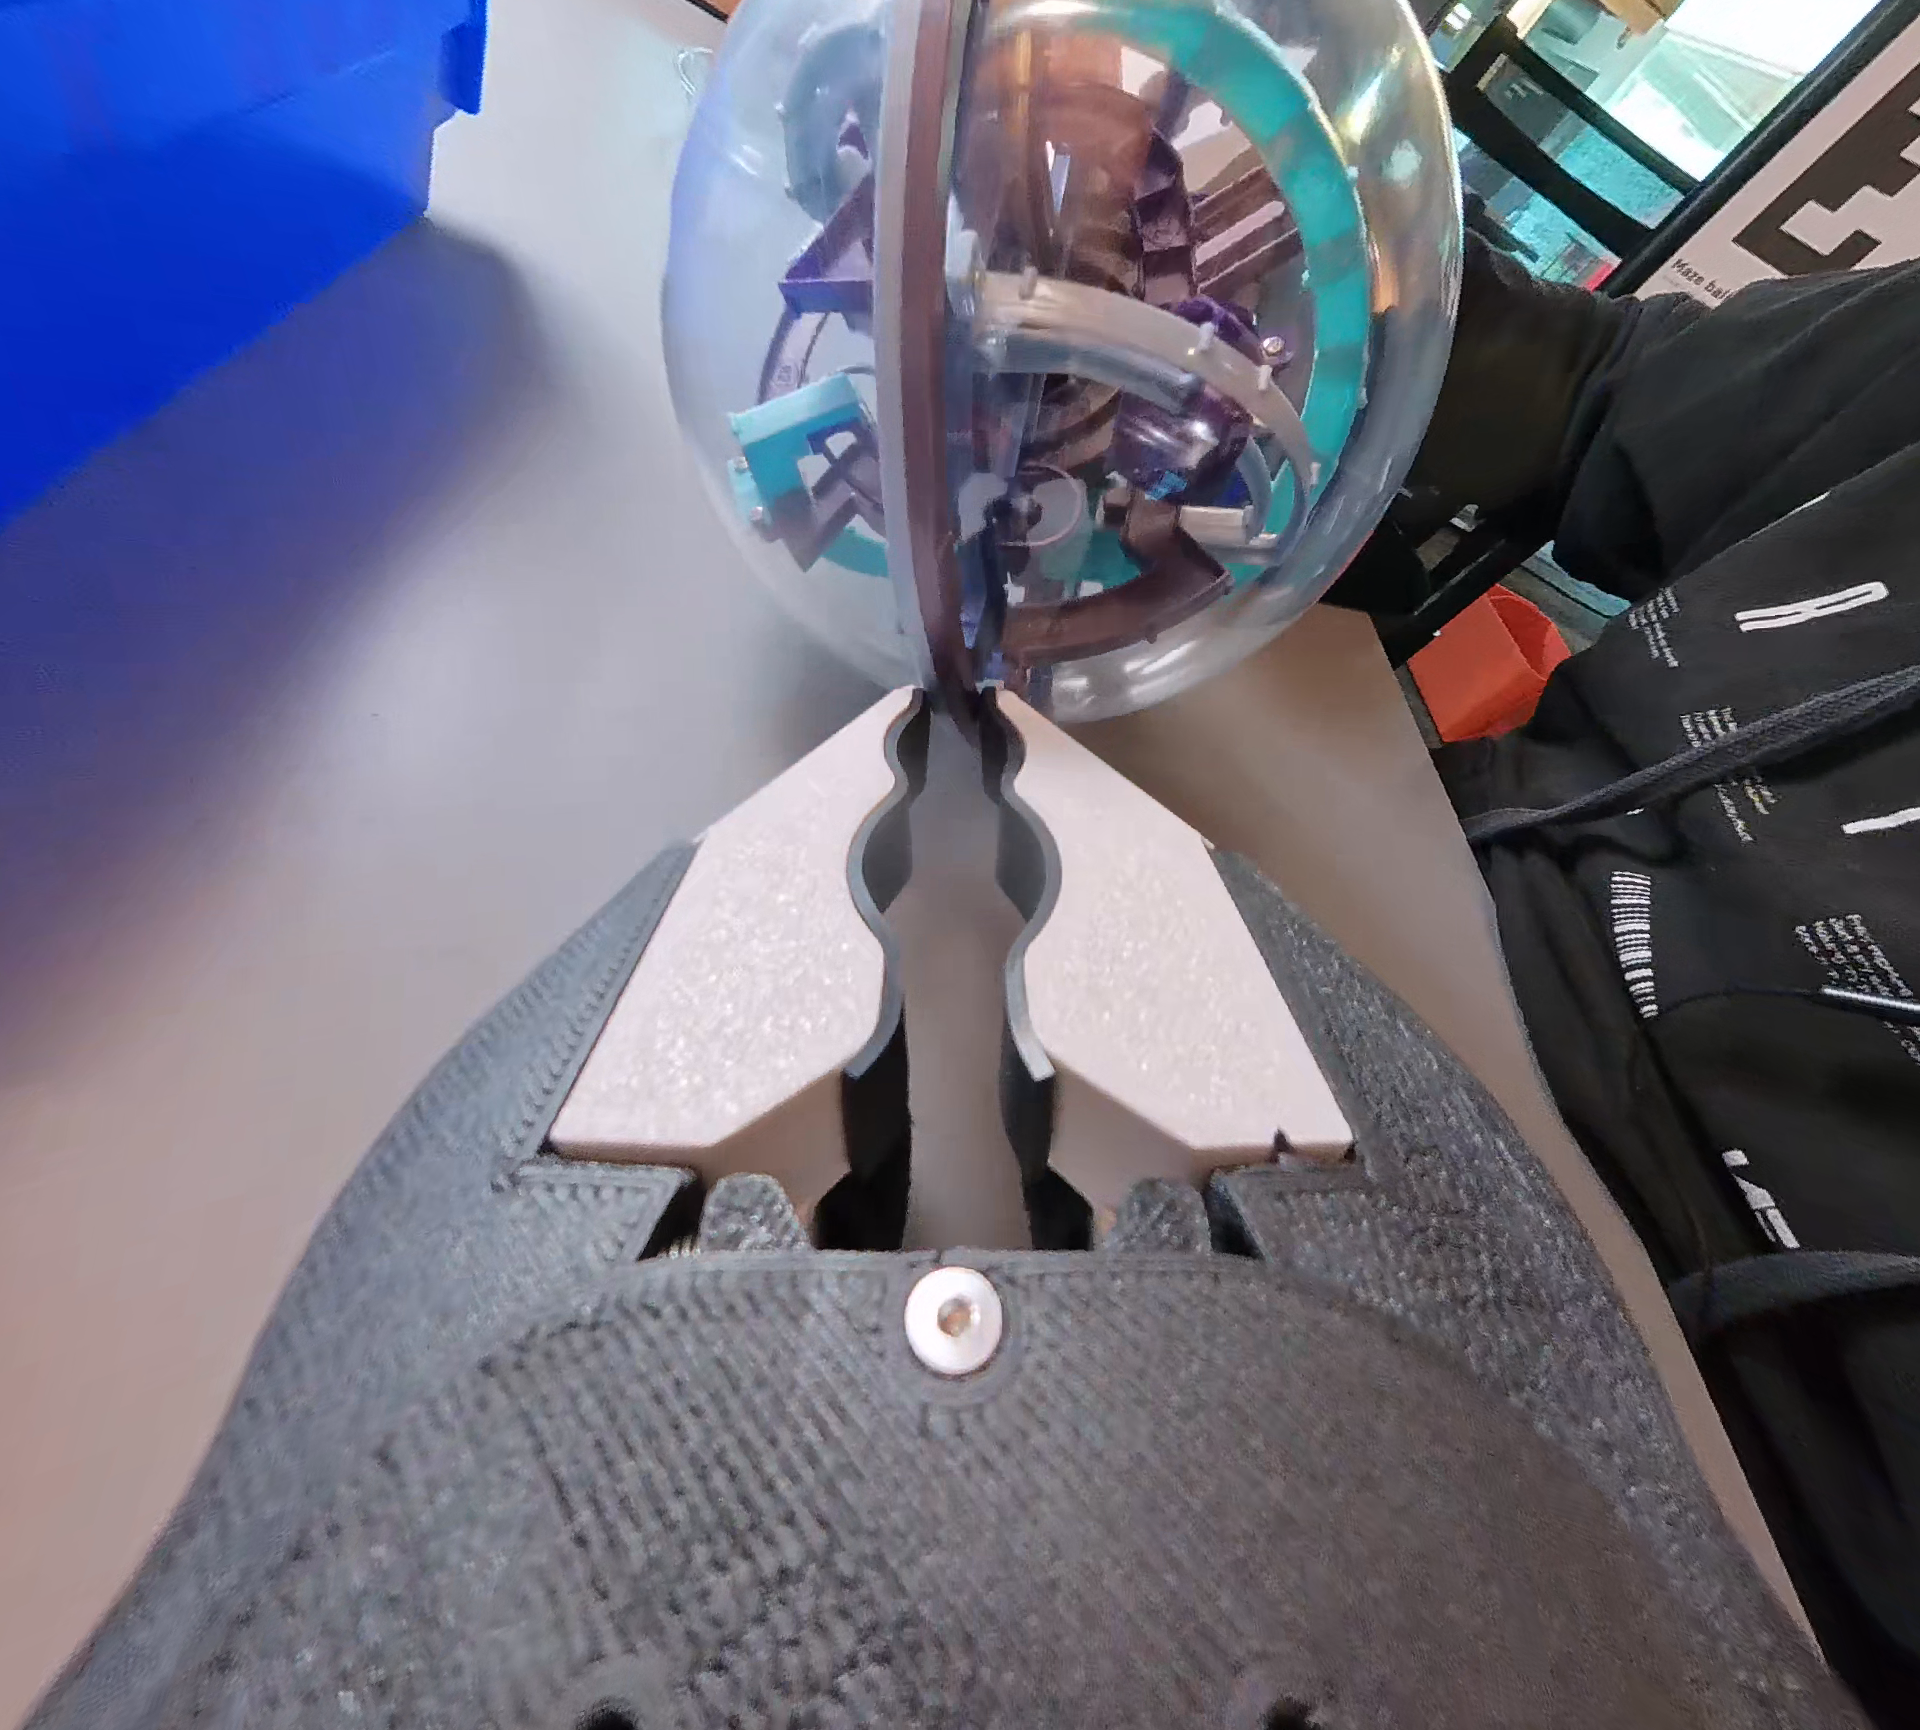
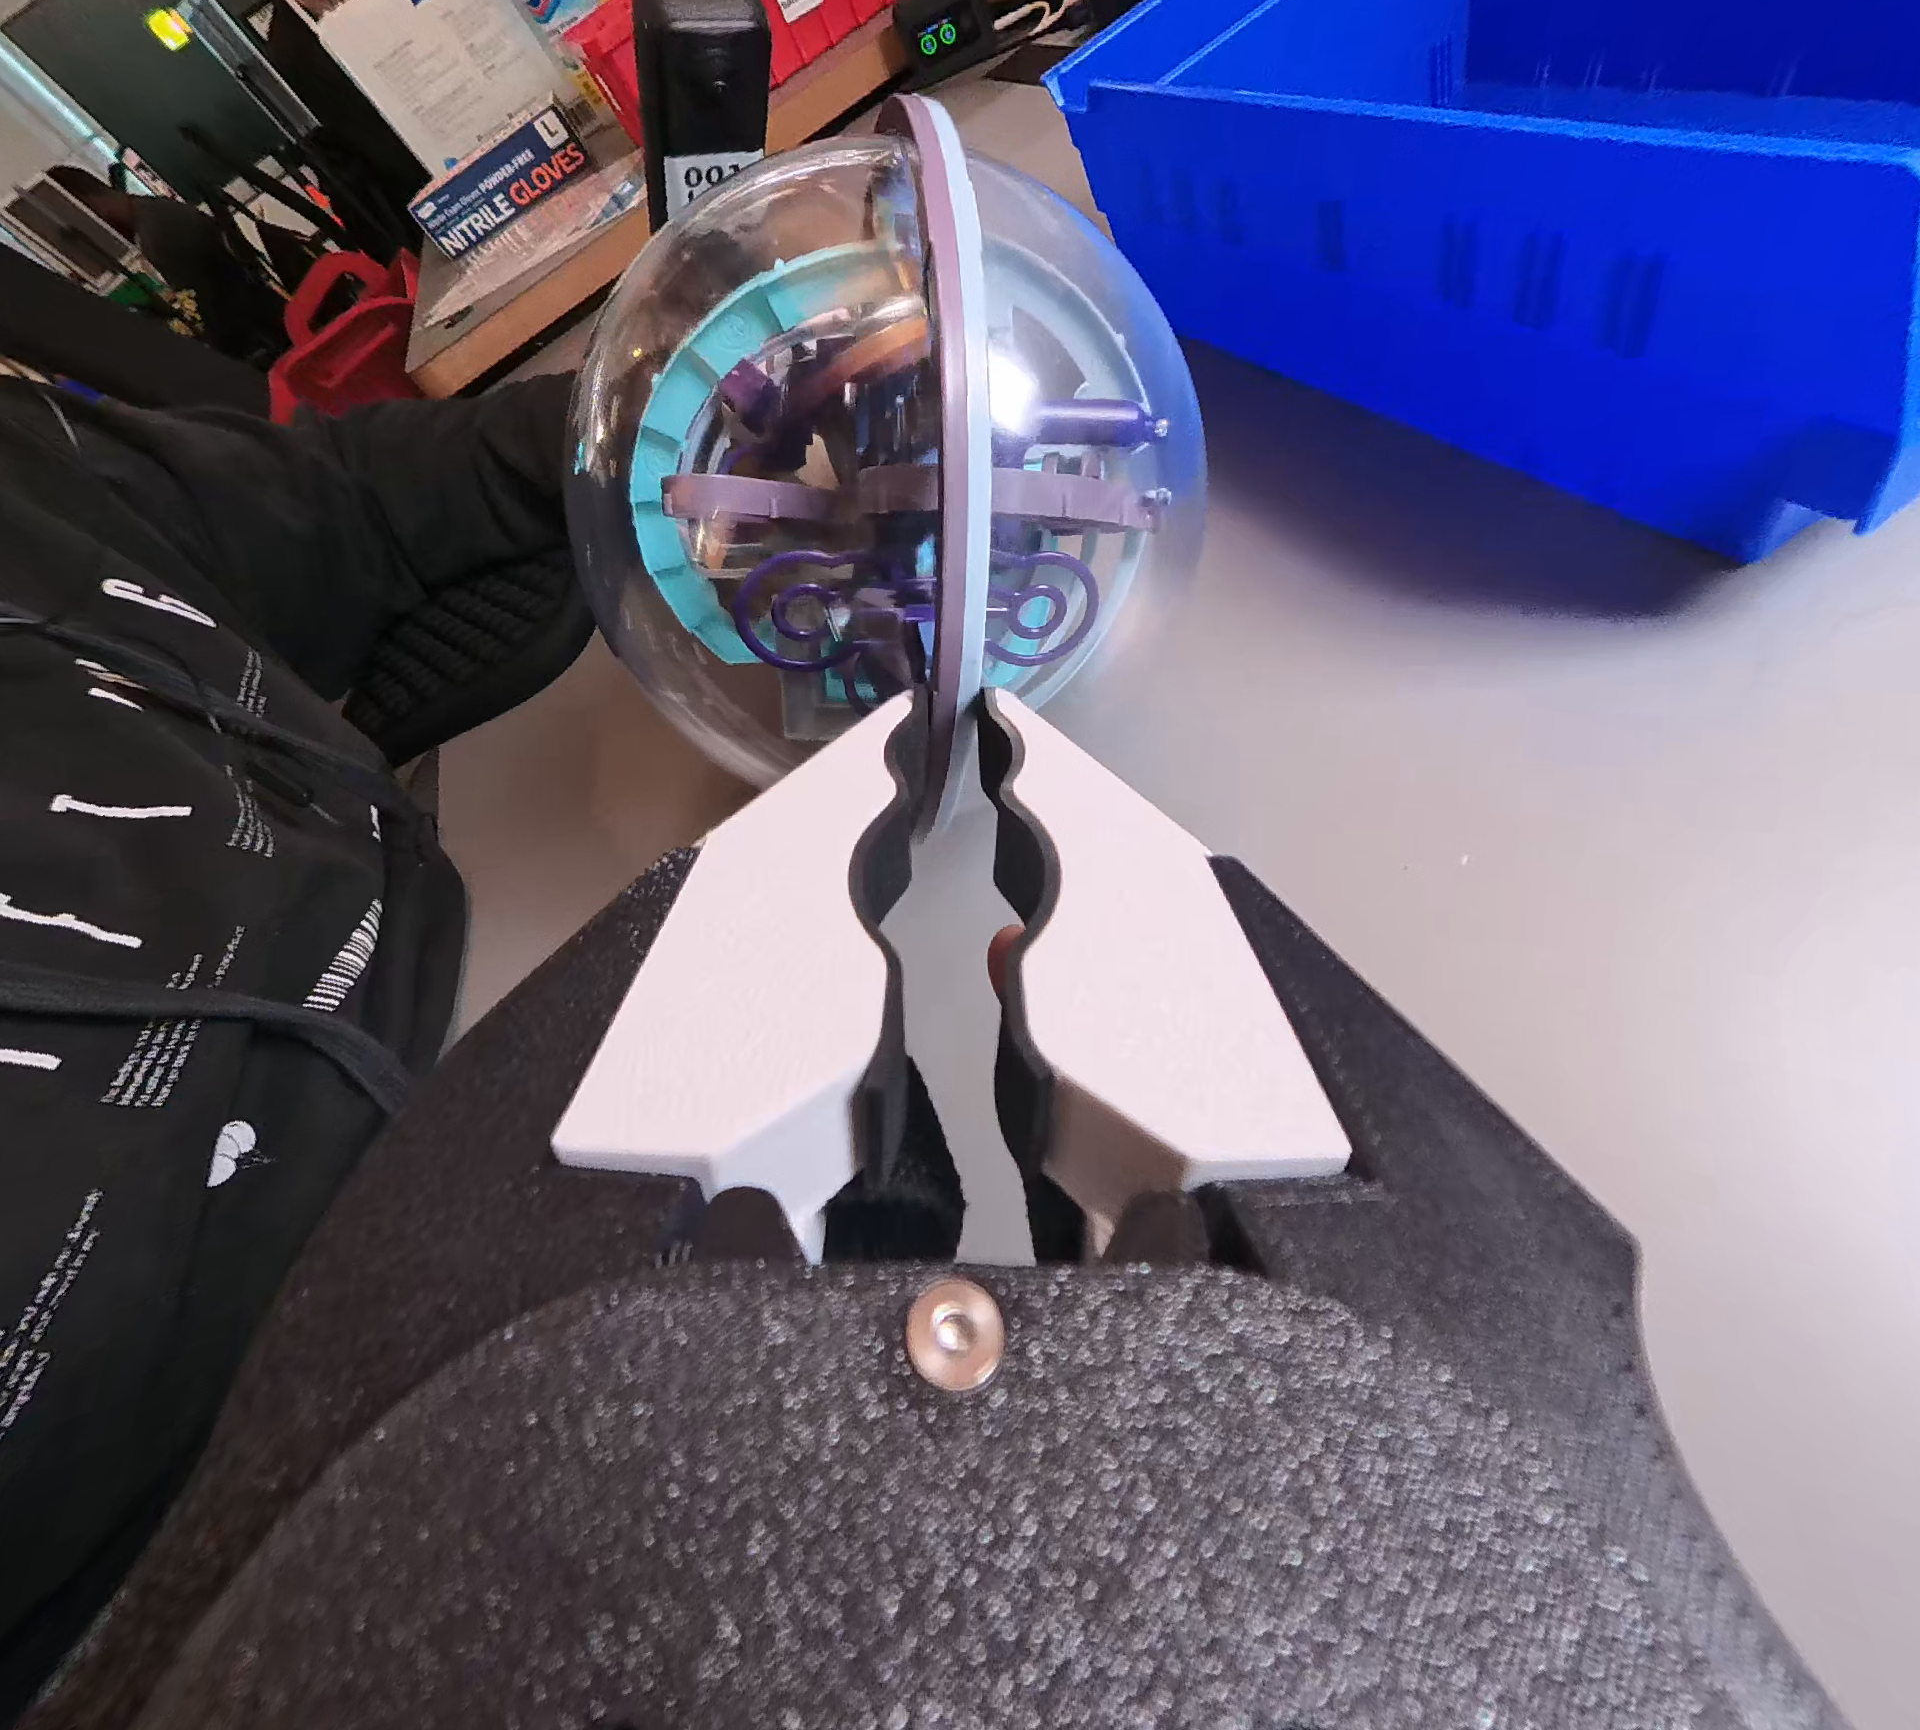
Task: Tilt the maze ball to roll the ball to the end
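Pinching maze ball (image 1: 1060, 267) by its seam flange: left gripper (image 1: 951, 693) & right gripper (image 2: 951, 704) both clamped; tilt slowly, keep grips synced.

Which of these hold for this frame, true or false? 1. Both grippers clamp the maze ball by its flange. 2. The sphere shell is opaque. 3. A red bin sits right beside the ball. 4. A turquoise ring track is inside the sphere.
1. True: the left gripper and the right gripper each pinch the grey flange that runs around the maze ball.
2. False: the shell is clear, and the tracks inside show through it.
3. False: the bin next to the ball is a blue bin; a red one stands farther back.
4. True: a turquoise ring curves around the inner tracks.
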Action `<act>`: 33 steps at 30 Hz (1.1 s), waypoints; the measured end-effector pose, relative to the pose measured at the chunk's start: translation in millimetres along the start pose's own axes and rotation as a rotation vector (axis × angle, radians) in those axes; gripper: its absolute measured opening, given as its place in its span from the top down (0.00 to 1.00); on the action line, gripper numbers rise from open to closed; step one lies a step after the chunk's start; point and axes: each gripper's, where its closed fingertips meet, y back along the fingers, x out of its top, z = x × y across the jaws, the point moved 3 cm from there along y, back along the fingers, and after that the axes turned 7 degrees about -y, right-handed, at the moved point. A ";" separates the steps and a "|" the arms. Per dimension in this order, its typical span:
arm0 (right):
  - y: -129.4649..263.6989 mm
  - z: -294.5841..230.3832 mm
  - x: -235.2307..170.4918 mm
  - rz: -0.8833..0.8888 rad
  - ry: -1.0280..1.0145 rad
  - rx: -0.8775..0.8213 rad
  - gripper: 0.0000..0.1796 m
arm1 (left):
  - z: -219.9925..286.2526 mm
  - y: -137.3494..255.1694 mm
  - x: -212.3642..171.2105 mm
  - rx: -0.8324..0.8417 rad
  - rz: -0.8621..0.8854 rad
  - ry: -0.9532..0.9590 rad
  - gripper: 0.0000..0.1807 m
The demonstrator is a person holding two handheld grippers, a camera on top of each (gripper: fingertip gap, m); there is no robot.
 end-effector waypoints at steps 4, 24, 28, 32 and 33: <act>-0.2 -3.2 4.9 0.009 0.024 0.000 0.96 | -0.5 0.7 0.1 0.017 0.001 -0.016 0.95; 2.9 -60.0 85.8 0.020 0.307 -0.035 0.96 | 3.4 14.3 36.4 0.122 0.113 -0.181 0.95; 9.2 -62.5 98.7 0.041 0.311 -0.047 0.96 | 12.0 26.7 56.8 0.144 0.189 -0.237 0.96; 12.8 -61.5 106.0 0.075 0.249 -0.027 0.96 | 20.9 38.7 74.0 0.157 0.256 -0.274 0.95; 13.1 -61.7 106.9 0.082 0.239 -0.021 0.96 | 22.9 40.9 76.9 0.160 0.268 -0.282 0.95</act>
